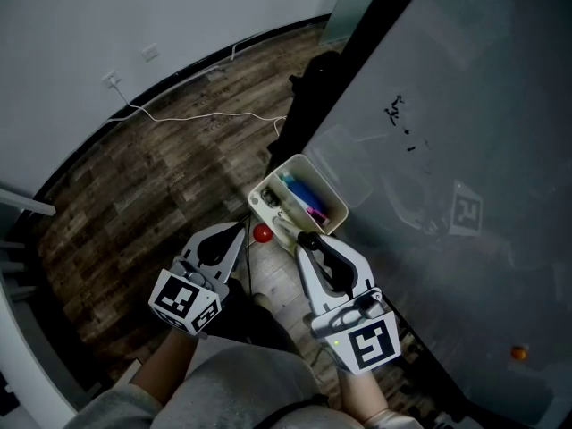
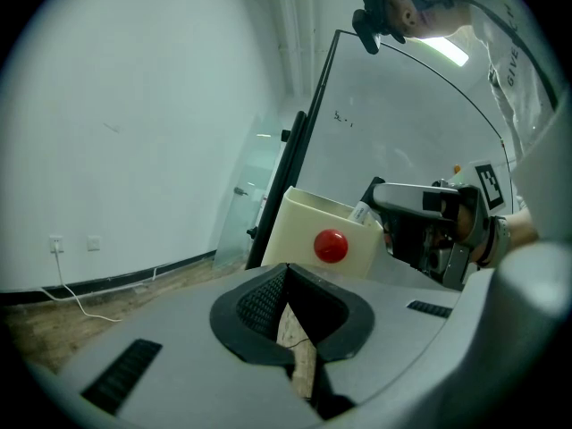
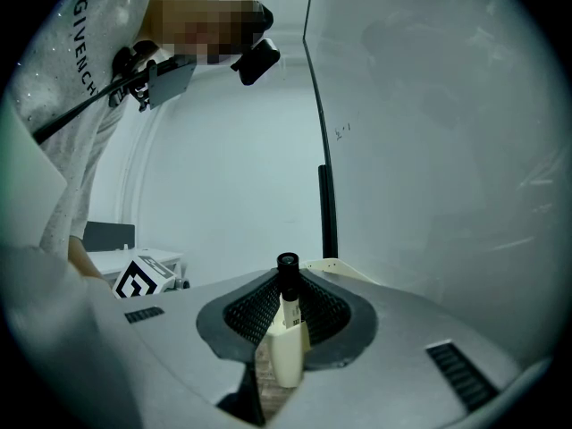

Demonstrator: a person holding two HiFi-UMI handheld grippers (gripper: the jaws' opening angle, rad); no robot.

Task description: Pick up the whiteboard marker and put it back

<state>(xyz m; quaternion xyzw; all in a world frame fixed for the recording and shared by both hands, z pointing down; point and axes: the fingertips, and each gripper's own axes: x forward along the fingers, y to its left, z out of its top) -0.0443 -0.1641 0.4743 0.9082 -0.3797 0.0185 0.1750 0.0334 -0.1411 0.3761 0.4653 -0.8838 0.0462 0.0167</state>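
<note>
Beside tray (image 1: 267,180) (pens (image 1: 305,200) inside), R claw (image 3: 288,280) grips marker (image 3: 286,345).

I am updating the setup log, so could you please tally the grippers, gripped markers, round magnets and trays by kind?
Grippers: 2 (left gripper shut, empty; right gripper shut on the marker)
Gripped markers: 1
Round magnets: 2 (red magnet on the tray; orange magnet)
Trays: 1
Total: 6
</note>
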